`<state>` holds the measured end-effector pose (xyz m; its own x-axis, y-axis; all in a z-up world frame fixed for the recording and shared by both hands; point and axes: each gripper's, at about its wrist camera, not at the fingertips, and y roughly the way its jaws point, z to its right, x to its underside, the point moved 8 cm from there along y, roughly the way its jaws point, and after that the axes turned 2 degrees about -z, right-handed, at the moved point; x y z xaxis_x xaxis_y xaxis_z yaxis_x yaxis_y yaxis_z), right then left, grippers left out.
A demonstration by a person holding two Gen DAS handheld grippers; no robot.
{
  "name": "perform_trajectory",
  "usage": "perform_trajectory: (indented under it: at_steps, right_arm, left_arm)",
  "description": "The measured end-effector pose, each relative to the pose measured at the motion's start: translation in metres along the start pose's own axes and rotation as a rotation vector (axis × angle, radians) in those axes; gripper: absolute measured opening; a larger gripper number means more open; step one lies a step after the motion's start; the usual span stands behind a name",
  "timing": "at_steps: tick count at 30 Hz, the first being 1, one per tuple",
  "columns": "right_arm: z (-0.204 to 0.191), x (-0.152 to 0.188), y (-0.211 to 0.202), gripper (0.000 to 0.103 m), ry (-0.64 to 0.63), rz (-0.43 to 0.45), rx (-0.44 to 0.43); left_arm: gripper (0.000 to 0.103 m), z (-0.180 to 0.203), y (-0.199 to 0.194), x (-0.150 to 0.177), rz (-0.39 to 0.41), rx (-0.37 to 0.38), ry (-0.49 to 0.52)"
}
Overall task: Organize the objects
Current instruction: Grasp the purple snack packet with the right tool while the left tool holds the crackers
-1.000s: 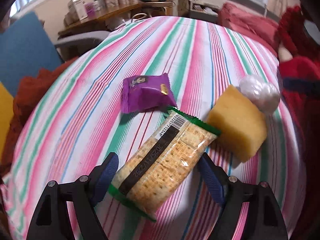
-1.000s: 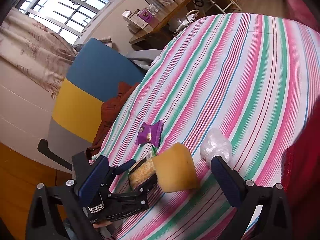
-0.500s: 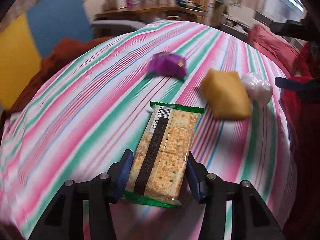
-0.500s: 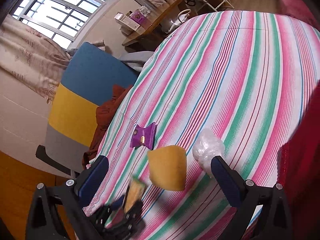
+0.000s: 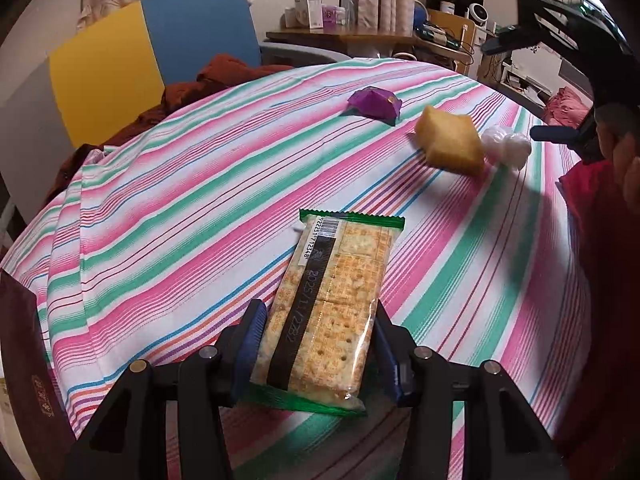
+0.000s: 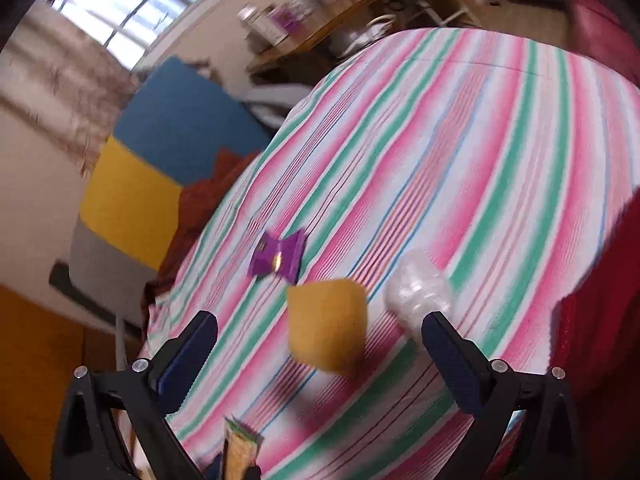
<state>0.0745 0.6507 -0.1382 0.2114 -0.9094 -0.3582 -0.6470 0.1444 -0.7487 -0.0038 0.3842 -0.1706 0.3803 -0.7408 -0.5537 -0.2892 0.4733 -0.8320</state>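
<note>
The left gripper [image 5: 316, 344] pinches the cracker pack [image 5: 326, 308] by its long sides, raised over the table's [image 5: 168, 216] near edge, long axis pointing away, barcode end far. The right gripper [image 6: 320, 330] gapes wide above the sponge [image 6: 328, 326], between the purple packet [image 6: 278, 258] and the white ball [image 6: 418, 288].

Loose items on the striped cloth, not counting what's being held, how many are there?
3, lined up across the far side: a purple packet leftmost, a yellow sponge beside it, a white wrapped bundle against the sponge's right. The cracker pack sits in the left gripper.
</note>
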Motion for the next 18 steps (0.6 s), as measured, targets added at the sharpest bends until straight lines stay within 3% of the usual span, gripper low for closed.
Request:
perform_trajectory:
  at_steps: [8,11,14,16,18]
  right_arm:
    - [-0.024,0.006,0.016,0.102,-0.165,-0.078,0.067]
    - [-0.048,-0.004,0.025,0.097,-0.321,-0.11,0.104]
    - [-0.08,-0.011,0.049,0.09,-0.562,-0.172,0.163]
    - [-0.088,-0.015,0.066,0.075,-0.643,-0.202,0.207]
    - [-0.093,-0.016,0.084,0.073,-0.705,-0.241,0.236]
  left_arm:
    - [0.052,-0.002,0.014,-0.008,0.035,0.014,-0.009]
    - [0.052,-0.005,0.016,-0.008,0.04,0.031,-0.02]
    - [0.052,-0.005,0.016,-0.008,0.044,0.036,-0.024]
    - [0.052,-0.006,0.016,-0.008,0.046,0.038,-0.025]
    - [0.052,-0.006,0.017,-0.008,0.046,0.044,-0.029]
